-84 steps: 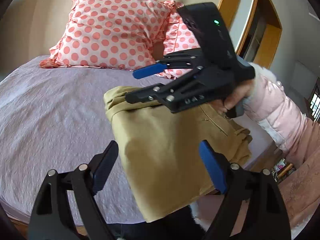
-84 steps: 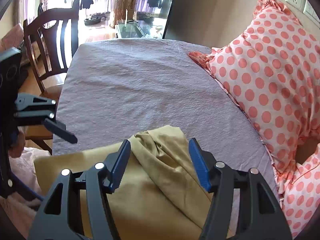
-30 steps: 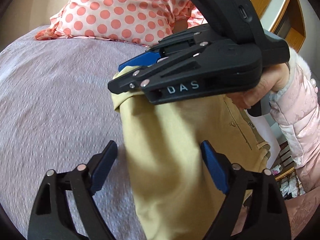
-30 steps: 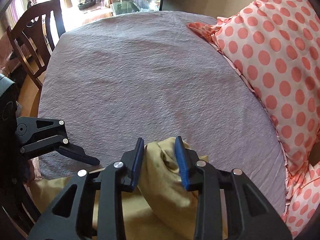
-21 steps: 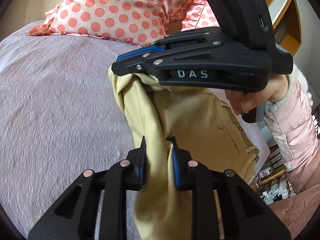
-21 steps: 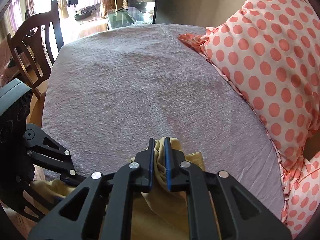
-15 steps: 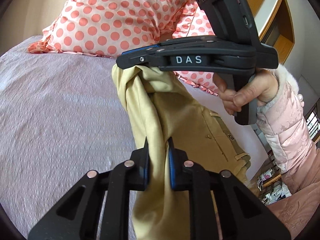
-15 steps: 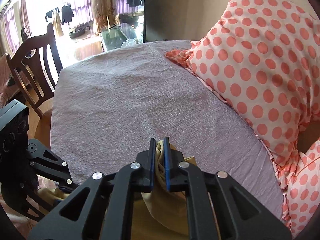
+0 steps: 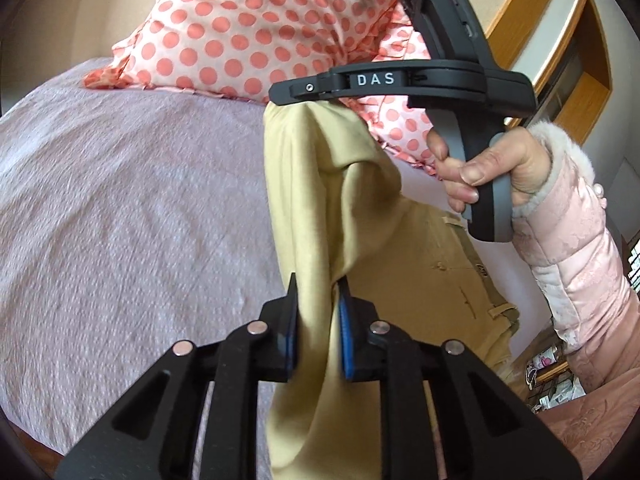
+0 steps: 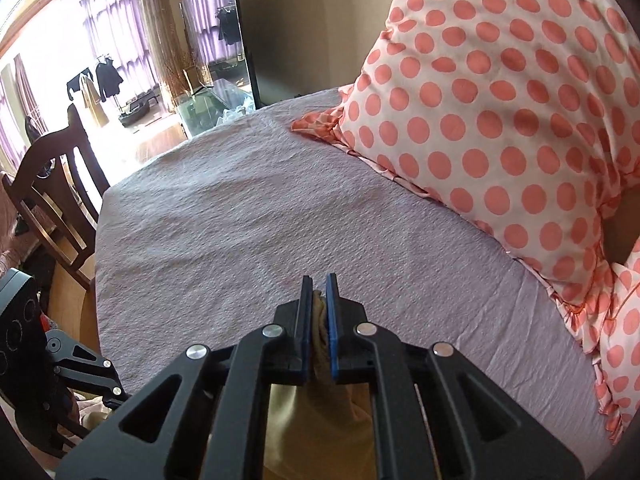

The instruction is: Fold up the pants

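The tan pants (image 9: 316,216) hang lifted above the mauve bed cover (image 9: 132,208). My left gripper (image 9: 316,300) is shut on their near edge. My right gripper (image 9: 288,92) is shut on their far top corner, higher up, held by a hand in a pink sleeve. The waistband end with belt loops (image 9: 480,280) still lies on the bed at the right. In the right wrist view my right gripper (image 10: 319,288) pinches a tan fold (image 10: 320,320); more cloth hangs below it. The left gripper (image 10: 84,368) shows at the lower left.
Two white pillows with pink dots (image 9: 260,28) lean at the head of the bed (image 10: 500,92). A dark wooden chair (image 10: 52,184) stands beside the bed's far side. A wooden door frame (image 9: 560,40) is at the right.
Both grippers closed on the pants' edge and lifted it up off the bed. The right gripper has risen higher. The cloth now hangs between them.
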`<move>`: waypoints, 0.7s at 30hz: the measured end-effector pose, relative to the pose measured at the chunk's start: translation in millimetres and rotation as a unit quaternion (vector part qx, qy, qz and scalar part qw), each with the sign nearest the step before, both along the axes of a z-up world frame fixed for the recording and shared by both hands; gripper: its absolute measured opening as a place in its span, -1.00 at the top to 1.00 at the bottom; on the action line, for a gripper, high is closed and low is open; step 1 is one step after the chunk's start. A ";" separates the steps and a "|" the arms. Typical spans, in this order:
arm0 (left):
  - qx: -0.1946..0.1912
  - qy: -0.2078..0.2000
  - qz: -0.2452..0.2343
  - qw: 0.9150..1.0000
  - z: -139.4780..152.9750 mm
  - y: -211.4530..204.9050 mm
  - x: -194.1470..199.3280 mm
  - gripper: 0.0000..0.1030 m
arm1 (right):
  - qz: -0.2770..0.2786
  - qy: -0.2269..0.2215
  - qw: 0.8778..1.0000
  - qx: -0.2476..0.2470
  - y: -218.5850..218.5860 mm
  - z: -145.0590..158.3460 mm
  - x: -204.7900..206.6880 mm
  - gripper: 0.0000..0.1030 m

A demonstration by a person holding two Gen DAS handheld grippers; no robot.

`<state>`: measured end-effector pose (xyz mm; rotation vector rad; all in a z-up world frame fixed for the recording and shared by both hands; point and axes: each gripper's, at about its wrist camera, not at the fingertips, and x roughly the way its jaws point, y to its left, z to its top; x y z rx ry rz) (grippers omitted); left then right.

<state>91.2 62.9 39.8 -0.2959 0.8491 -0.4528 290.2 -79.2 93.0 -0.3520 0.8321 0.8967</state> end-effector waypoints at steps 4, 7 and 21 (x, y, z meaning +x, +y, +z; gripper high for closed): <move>0.019 0.003 0.028 0.999 -3.6 13.0 -5.9 0.09 | -0.046 -0.041 0.998 -0.001 -18.8 3.2 -6.2 0.03; 0.039 -0.028 0.065 0.997 13.7 33.3 -14.5 -0.22 | -0.094 -0.067 0.993 0.040 -66.9 23.9 -22.1 -0.20; 0.149 -0.002 -0.105 0.983 6.9 -59.9 22.2 -0.40 | -0.197 0.082 0.976 0.040 -190.9 -68.6 -139.6 -0.20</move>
